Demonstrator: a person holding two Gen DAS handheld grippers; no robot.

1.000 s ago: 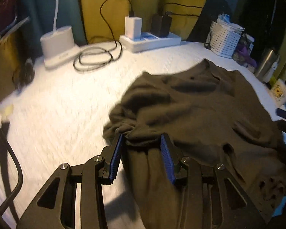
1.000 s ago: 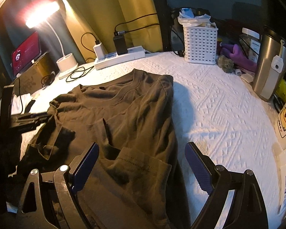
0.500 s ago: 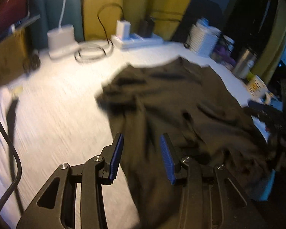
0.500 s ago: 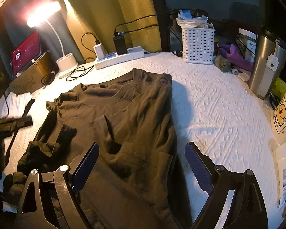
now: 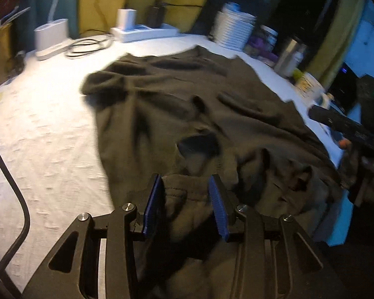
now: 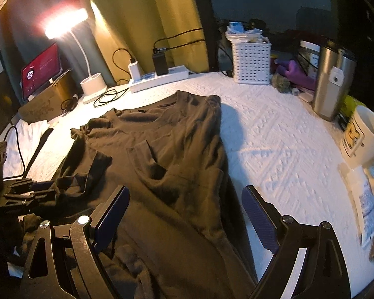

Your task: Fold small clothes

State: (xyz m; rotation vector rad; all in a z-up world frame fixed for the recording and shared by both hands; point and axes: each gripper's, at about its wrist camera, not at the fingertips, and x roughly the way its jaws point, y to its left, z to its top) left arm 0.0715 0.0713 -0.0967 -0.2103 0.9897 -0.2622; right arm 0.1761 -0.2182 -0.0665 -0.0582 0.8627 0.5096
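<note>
The dark olive cotton T-shirt (image 6: 162, 149) lies spread on the white textured desk cover (image 6: 281, 149), long axis running from the near edge, where both tools sit, to its neckline, which points at the white power strip (image 6: 159, 78) along the far edge. One folded-in side makes a straight edge on the side facing the white perforated plastic basket (image 6: 250, 63); the opposite sleeve is bunched and wrinkled.

The left tool (image 5: 185, 199) has its blue pads around a rumpled hem fold of the shirt, cloth filling the narrow gap between them, so it is pinching the fabric. The right tool (image 6: 184, 214) hovers over the shirt's lower part, its fingers spread wide, nothing between them.

The right wrist view alone shows the lit white gooseneck lamp (image 6: 87, 57) and the red-screened tablet (image 6: 41, 71) beyond the power strip's left end, and a steel tumbler (image 6: 331, 84) past the basket. The left wrist view, blurred, shows the right tool as a dark bar over the shirt's far edge.
</note>
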